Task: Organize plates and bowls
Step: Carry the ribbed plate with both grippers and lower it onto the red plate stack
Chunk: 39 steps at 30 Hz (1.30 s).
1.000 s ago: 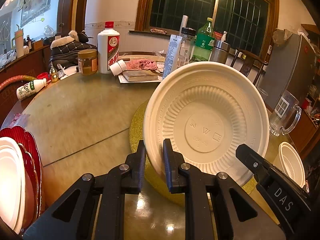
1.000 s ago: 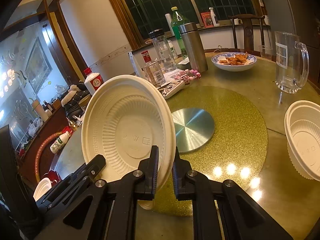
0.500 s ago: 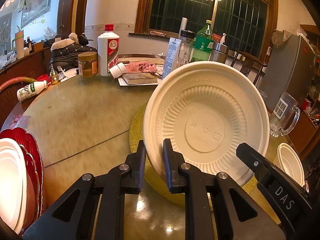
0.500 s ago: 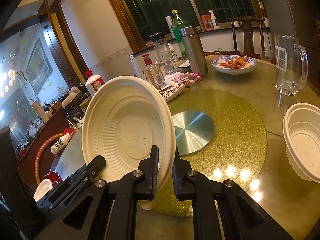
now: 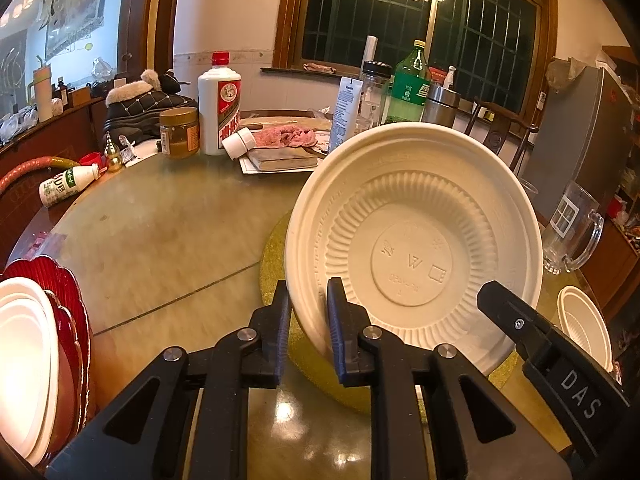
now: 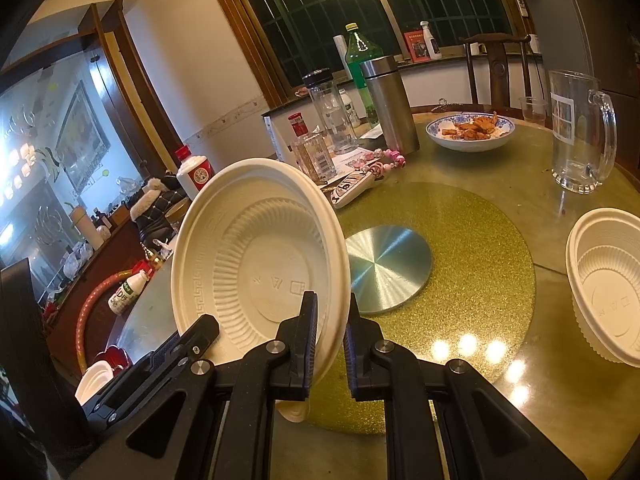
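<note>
Nothing had moved since the earlier frame. Both the left tongs point(image 5: 308, 320) and right tongs point(image 6: 330, 328) stayed clenched on the rim of one white bowl point(image 5: 416, 248), tilted above the desk point(image 5: 160, 240). Releasing one side first seemed wise.

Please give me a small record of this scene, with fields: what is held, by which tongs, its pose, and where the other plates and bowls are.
held: white bowl
by: left tongs and right tongs, both shut on its rim
pose: on edge, underside toward both cameras, above the gold mat
other bowl: white bowl on table, upright, right of mat
plates: red plates with white plates on them, at left edge
table: green round table
</note>
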Each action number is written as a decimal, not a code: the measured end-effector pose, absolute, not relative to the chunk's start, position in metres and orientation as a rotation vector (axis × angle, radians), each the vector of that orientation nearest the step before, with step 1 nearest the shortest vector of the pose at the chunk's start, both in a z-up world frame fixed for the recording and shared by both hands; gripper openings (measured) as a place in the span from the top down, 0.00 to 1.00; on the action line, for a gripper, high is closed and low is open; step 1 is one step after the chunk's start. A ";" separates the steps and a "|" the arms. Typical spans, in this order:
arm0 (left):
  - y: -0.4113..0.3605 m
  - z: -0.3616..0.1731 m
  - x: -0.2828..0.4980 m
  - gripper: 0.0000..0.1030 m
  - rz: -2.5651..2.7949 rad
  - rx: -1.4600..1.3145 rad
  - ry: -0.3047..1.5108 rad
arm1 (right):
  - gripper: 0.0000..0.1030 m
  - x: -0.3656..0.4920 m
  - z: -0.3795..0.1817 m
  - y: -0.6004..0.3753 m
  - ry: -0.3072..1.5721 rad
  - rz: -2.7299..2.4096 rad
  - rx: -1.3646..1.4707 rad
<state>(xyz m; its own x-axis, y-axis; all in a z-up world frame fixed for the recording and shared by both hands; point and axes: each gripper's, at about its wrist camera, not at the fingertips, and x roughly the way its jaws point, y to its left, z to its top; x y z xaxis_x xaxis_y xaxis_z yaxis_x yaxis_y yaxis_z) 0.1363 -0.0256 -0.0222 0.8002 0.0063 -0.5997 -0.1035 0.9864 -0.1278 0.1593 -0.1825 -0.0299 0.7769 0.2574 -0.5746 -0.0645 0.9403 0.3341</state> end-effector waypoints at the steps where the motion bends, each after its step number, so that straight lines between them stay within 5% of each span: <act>1: -0.027 -0.022 0.135 0.84 0.061 -0.155 0.644 | 0.89 0.159 -0.029 -0.183 0.659 0.177 0.308; 39: 0.091 0.030 0.041 0.82 0.168 -0.211 0.567 | 0.88 0.096 0.034 -0.068 0.617 0.419 0.169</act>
